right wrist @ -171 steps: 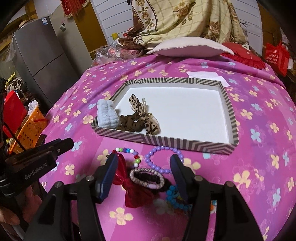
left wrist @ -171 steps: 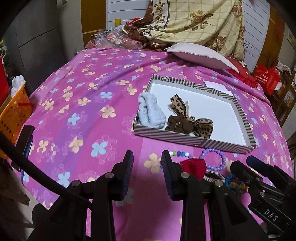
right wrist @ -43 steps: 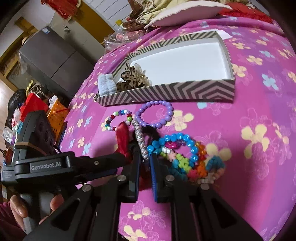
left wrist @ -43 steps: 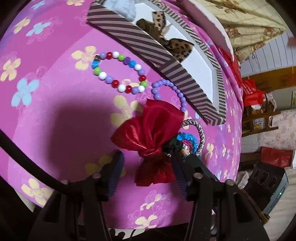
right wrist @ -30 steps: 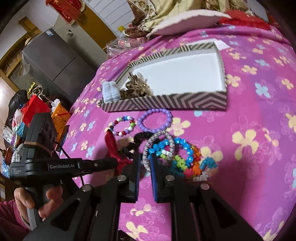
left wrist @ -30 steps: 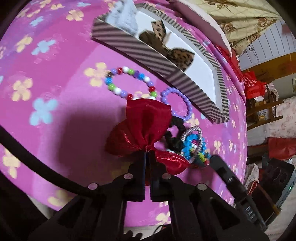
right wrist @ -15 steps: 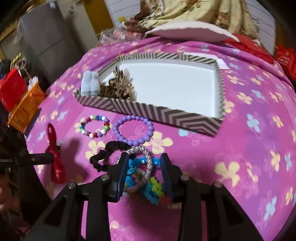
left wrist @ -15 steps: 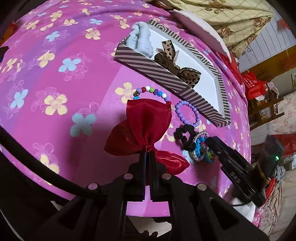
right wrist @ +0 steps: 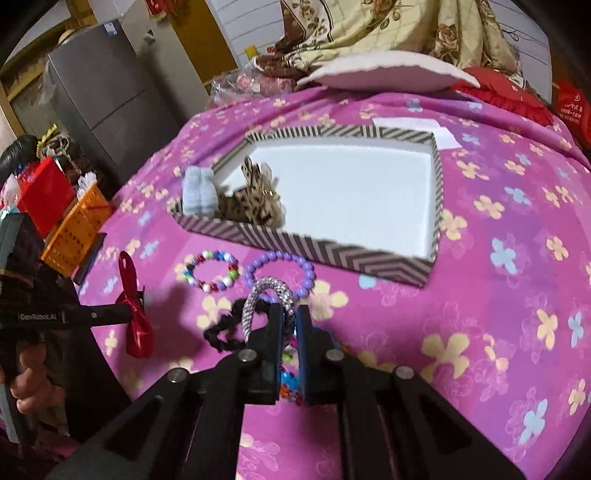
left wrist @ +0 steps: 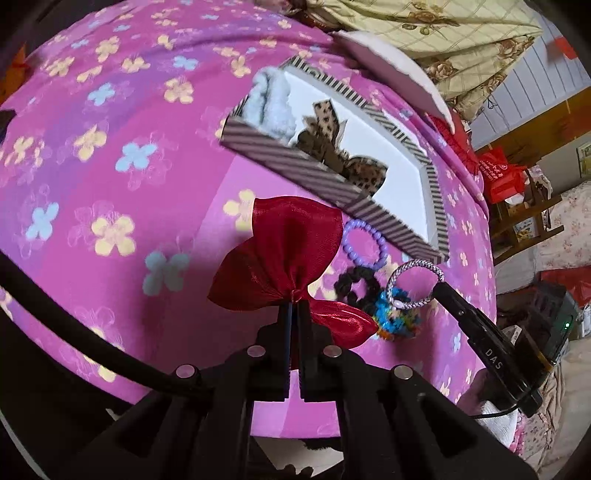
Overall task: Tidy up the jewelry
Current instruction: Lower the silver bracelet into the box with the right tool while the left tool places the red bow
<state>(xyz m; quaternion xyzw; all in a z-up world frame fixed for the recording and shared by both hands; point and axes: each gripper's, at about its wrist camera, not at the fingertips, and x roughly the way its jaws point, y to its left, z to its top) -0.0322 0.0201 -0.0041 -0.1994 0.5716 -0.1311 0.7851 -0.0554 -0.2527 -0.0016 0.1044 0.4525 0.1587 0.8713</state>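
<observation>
A striped tray (right wrist: 306, 245) is seen on a pink flowered cloth (right wrist: 498, 332); in its near left corner a pale blue scrunchie (right wrist: 199, 192) and a leopard bow (right wrist: 255, 201) are lodged, touching; the rest of the white floor is bare. A white pillow (right wrist: 384, 70), patterned bedding (right wrist: 388, 26), a grey fridge (right wrist: 107, 92), an orange basket (right wrist: 74, 229) and a red box (right wrist: 44, 192) are placed around the cloth's edges.

Just in front of the tray's near wall a multicolour bead bracelet (right wrist: 211, 270) and a purple bead bracelet (right wrist: 279, 273) are laid side by side, close but apart; a black scrunchie (right wrist: 221, 332) and a heap of bright bead bands (left wrist: 397, 319) are found nearer the grippers.

The red bow (left wrist: 284, 258) is pinched at its knot by the left gripper (left wrist: 294, 314), jaws pressed together on it; the bow is held above the cloth, well short of the tray, with the multicolour bracelet hidden behind it in the left view.

The silver hair tie (right wrist: 267, 299) is clamped by the right gripper (right wrist: 289, 321), jaws nearly closed on one side of the loop; the loop is raised upright ahead of the fingertips, over the purple bracelet, and the bead heap is partly blocked by the jaws.
</observation>
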